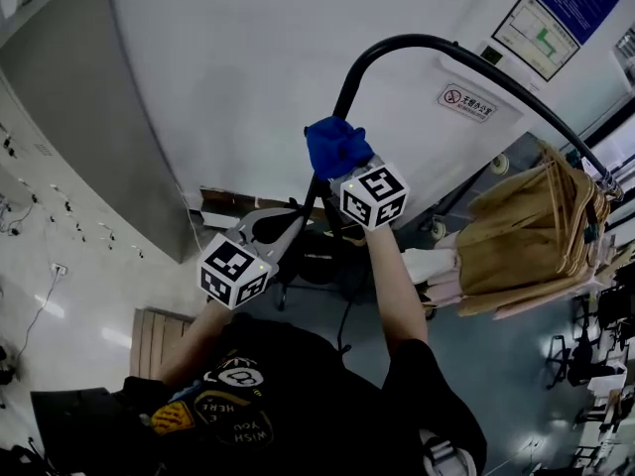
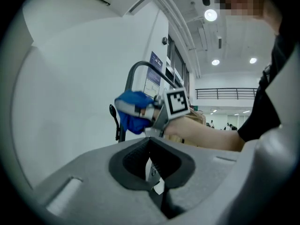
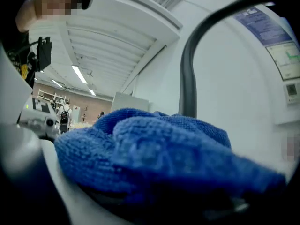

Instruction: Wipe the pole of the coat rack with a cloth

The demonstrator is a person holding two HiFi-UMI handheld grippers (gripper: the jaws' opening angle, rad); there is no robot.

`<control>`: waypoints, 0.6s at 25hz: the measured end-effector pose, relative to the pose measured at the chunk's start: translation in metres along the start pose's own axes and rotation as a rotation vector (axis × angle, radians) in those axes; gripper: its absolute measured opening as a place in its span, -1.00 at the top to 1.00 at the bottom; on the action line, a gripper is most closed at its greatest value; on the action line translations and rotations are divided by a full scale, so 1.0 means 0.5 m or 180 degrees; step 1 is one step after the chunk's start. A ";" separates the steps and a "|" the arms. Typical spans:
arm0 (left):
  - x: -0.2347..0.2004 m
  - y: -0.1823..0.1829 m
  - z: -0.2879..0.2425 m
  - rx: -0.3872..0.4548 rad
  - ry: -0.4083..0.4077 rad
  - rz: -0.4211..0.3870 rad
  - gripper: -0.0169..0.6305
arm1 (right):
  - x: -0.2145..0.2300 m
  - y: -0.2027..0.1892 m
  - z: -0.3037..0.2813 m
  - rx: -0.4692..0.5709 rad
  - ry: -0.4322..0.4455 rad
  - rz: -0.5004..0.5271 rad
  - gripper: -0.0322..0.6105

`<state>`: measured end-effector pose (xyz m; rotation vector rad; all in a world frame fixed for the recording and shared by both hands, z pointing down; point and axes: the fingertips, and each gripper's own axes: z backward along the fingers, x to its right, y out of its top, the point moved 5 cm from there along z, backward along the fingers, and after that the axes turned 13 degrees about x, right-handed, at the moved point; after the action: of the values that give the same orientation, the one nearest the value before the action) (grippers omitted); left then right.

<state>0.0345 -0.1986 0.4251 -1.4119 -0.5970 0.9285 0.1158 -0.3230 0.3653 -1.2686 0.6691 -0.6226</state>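
R gripper (image 1: 349,175) is clamping a bunched blue cloth (image 1: 332,142); in the right gripper view the terry wad is filling the jaws and hiding the tips. The cloth is sitting against the black pole (image 1: 343,95) of the coat rack, on its upright stretch just below the bend at the top. Can't tell whether it's wrapping round the pole or only pressing on one side. Above the cloth the pole is curving over to the right and running down toward the far end of the rack. There a bundle of wooden hangers w/ tan garments (image 1: 536,231) is hanging from it.

L gripper (image 1: 266,228) is hovering lower, to the left of the pole's bottom stretch, near it but not on it. In the left gripper view its jaws are sitting together, dark pads meeting, nothing btwn them. That view is looking toward the R gripper, w/ the cloth and the pole beyond.

The person's arms are reaching up from the bottom edge of the head view, the right forearm running straight up to the marker cube (image 1: 373,196). A white wall is standing behind the rack, carrying a no-smoking sign (image 1: 464,100) near the bend.
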 end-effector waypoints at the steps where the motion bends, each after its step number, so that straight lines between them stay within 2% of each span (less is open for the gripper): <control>1: -0.002 -0.002 0.001 -0.0009 -0.0017 0.0013 0.94 | -0.008 -0.058 0.011 -0.0183 -0.0038 -0.0042 0.86; 3: -0.006 -0.004 0.004 -0.0019 -0.0041 0.0041 0.94 | -0.023 -0.159 0.030 -0.0530 -0.0094 -0.0076 0.86; 5: -0.013 -0.009 0.008 -0.0040 -0.0055 0.0074 0.94 | -0.034 -0.222 0.039 -0.0725 -0.0089 -0.0040 0.86; 8: -0.015 -0.010 0.014 -0.0049 -0.0100 0.0093 0.94 | -0.031 -0.228 0.036 -0.0787 -0.0026 -0.0140 0.86; 9: -0.013 -0.008 0.016 -0.0040 -0.0119 0.0095 0.94 | -0.026 -0.205 0.033 -0.0753 -0.0029 -0.0172 0.87; 11: -0.010 -0.003 0.020 -0.0020 -0.0147 0.0101 0.94 | -0.012 -0.115 0.023 -0.0478 -0.0067 -0.0086 0.87; 15: -0.009 0.005 0.028 -0.0006 -0.0190 0.0119 0.94 | 0.030 0.158 -0.013 0.0286 -0.0153 0.0426 0.87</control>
<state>0.0200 -0.1945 0.4252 -1.4050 -0.6179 1.0027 0.1251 -0.3236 0.2850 -1.1421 0.6730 -0.5051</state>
